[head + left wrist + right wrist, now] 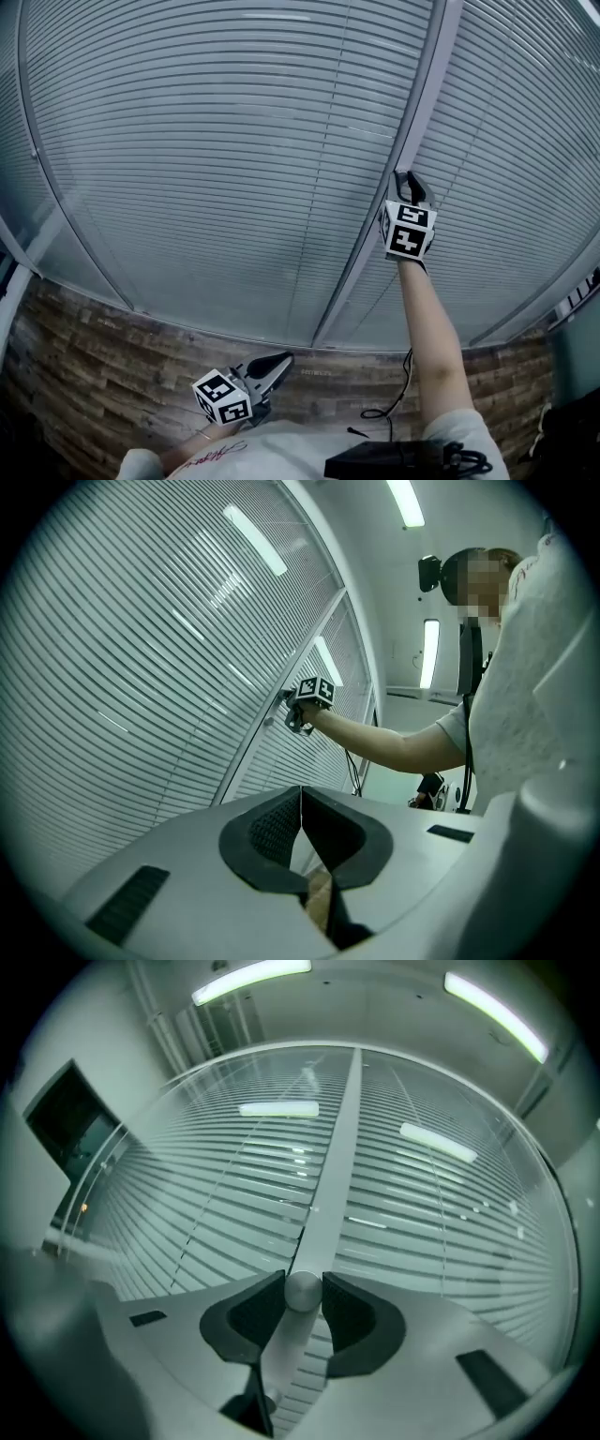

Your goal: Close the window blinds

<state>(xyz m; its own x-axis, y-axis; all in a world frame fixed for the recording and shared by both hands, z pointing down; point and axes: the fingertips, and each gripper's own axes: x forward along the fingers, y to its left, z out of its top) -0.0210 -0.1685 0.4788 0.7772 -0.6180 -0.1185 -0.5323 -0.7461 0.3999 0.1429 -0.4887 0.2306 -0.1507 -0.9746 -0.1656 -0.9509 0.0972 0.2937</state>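
Note:
Horizontal slatted blinds (225,141) cover the window panes on both sides of a grey upright mullion (417,112). On the mullion sits a small round metal knob (302,1291). My right gripper (302,1290) is raised to it, with one dark pad pressing on each side of the knob. In the head view the right gripper (410,186) lies against the mullion and hides the knob. My left gripper (279,362) hangs low near the body, shut and empty; its pads meet at the tip (301,794). The slats stand partly tilted, with thin gaps between them.
A band with a wood-plank pattern (94,356) runs below the window. A black cable (401,394) hangs by the right arm, above a black box (394,459) at the person's chest. A dark screen (70,1119) is mounted left of the window.

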